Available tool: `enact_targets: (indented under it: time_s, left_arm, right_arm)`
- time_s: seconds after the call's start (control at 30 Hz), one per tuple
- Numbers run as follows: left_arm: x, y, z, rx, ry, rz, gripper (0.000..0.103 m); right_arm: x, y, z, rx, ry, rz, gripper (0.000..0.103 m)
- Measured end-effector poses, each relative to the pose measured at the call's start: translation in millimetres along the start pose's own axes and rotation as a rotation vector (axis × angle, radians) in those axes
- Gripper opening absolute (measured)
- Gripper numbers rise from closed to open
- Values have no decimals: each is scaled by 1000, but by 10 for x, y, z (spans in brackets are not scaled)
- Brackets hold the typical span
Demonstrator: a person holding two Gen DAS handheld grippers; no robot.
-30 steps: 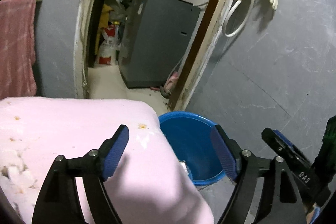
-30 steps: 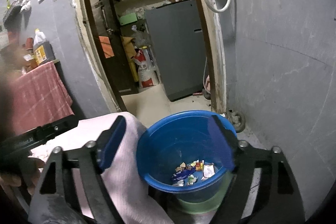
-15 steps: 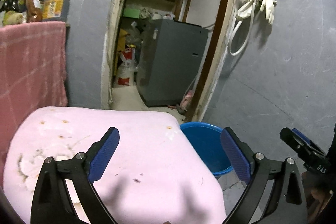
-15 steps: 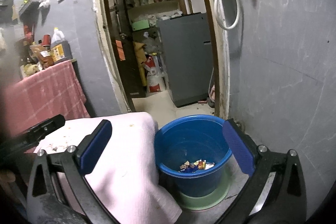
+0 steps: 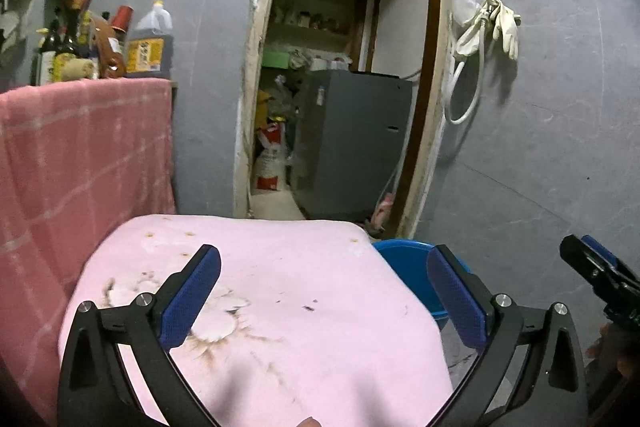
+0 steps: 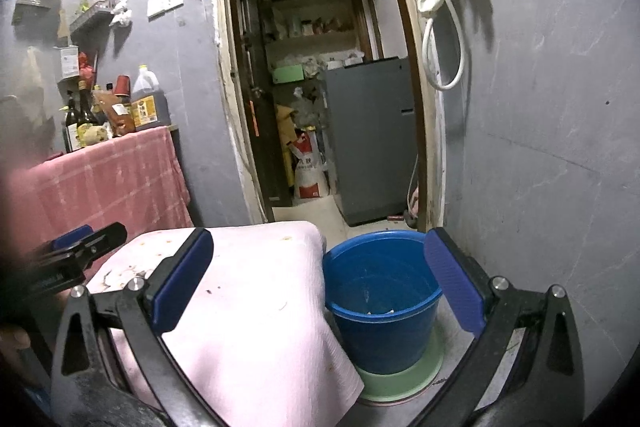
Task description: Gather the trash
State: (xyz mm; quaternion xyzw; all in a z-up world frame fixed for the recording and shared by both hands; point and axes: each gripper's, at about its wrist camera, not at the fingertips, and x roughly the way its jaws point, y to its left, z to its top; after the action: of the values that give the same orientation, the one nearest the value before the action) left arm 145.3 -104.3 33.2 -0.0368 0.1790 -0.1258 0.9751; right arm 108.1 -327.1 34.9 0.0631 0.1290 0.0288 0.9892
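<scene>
No label on the bottles (image 6: 120, 107) reads clearly; the white sack (image 6: 308, 179) bears blurred red print. Left claw (image 5: 324, 295) is opening over the pink-covered table (image 5: 280, 307), nothing between its pads. Right claw (image 6: 320, 283) gapes wide, empty. Blue bucket (image 6: 380, 303) stands on the floor beside the table; only the right view shows trash scraps (image 6: 380, 311) inside.

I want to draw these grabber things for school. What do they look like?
Both look the same. The left gripper and the right gripper each have a black frame shaped like a wide fork, with small silver bolts at the joints. Each finger ends in a flat blue pad with a bumpy, dotted surface. No cables or sleeves show.
</scene>
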Motion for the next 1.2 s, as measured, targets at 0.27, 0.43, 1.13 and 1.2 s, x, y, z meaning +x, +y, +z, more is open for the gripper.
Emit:
enact_targets:
  time_s: [0.27, 0.43, 1.13, 1.2]
  left_arm:
    - [-354, 38, -173, 14, -41, 28, 101]
    - [-508, 71, -306, 21, -47, 46, 101]
    - [-869, 169, -787, 24, -52, 109, 101]
    - [-897, 151, -835, 30, -59, 113, 101]
  right_arm:
    - [-294, 84, -146, -17, -32, -8, 103]
    - [-426, 135, -205, -19, -51, -1, 103]
    - [-627, 212, -728, -13, -17, -31, 103]
    - [-626, 202, -770, -11, -10, -31, 103]
